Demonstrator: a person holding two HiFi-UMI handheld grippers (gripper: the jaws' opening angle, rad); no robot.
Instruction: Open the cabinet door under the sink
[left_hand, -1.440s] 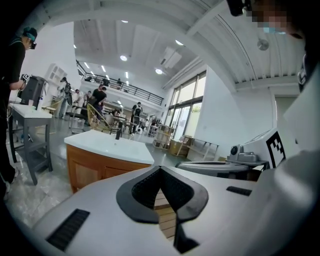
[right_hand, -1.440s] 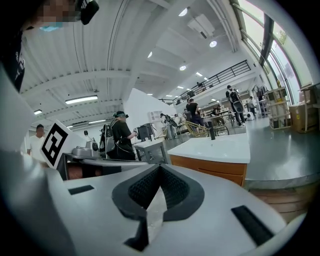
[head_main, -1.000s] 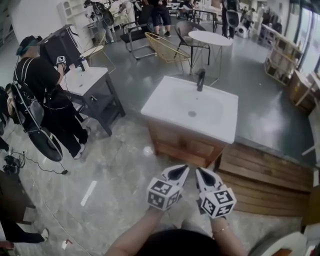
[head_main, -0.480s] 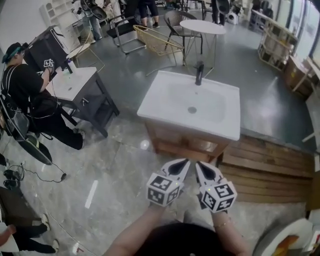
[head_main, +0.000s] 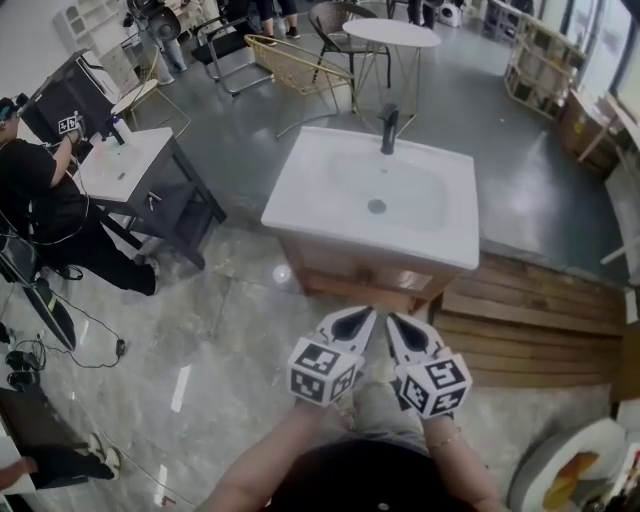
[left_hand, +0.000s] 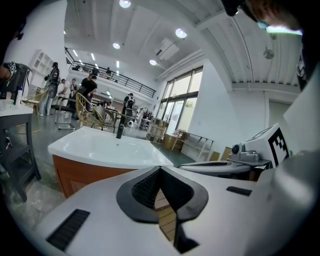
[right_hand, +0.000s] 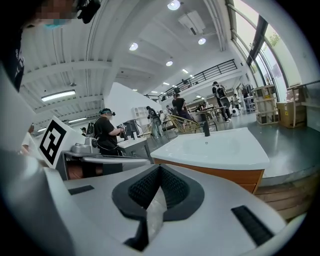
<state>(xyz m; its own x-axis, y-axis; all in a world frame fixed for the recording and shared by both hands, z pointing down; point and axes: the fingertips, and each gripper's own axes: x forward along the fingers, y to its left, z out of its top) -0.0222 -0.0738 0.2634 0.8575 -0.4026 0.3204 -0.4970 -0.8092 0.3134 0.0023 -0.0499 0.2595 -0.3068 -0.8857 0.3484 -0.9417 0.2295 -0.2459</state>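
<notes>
- Left hand-held gripper (head_main: 362, 318): jaws closed, nothing between pads.
- Right hand-held gripper (head_main: 397, 324), just beside left one: closed too, empty.
- Wooden cabinet (head_main: 352, 272) under white sink (head_main: 445, 252): ahead of both tips, near, untouched. Door looks shut; handle possibly hidden under sink rim.
- Risk: closed jaws meet door edge with no gap to hook, so tips skid off smooth front and scratch wood.
- Plank step (head_main: 520, 335), right of right hand-held gripper: trip hazard, may block door swing.
</notes>
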